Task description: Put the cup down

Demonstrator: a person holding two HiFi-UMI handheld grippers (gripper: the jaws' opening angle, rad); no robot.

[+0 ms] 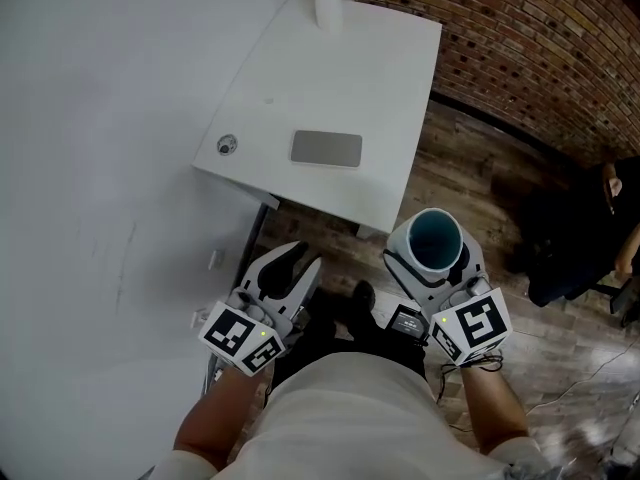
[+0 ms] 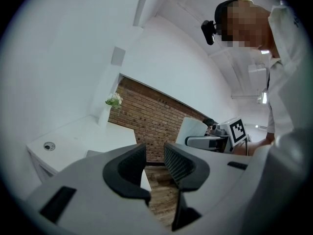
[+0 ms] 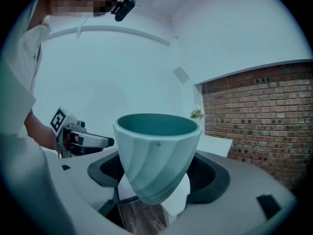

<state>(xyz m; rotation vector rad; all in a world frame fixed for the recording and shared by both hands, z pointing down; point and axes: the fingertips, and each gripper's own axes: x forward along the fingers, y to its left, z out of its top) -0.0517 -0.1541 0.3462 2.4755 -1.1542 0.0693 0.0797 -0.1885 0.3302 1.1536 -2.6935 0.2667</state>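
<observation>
The right claw (image 1: 426, 268) squeezes the blue-green cup (image 3: 156, 155) up in the air, just short of the white table (image 1: 330, 78), and the left claw (image 2: 155, 163) gapes empty, so a loose squeeze could drop it on the floor (image 1: 470, 158).

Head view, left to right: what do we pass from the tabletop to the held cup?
Round disc on the table → grey pad → cup. Left gripper and vase left out: they overlap the others sideways.
</observation>
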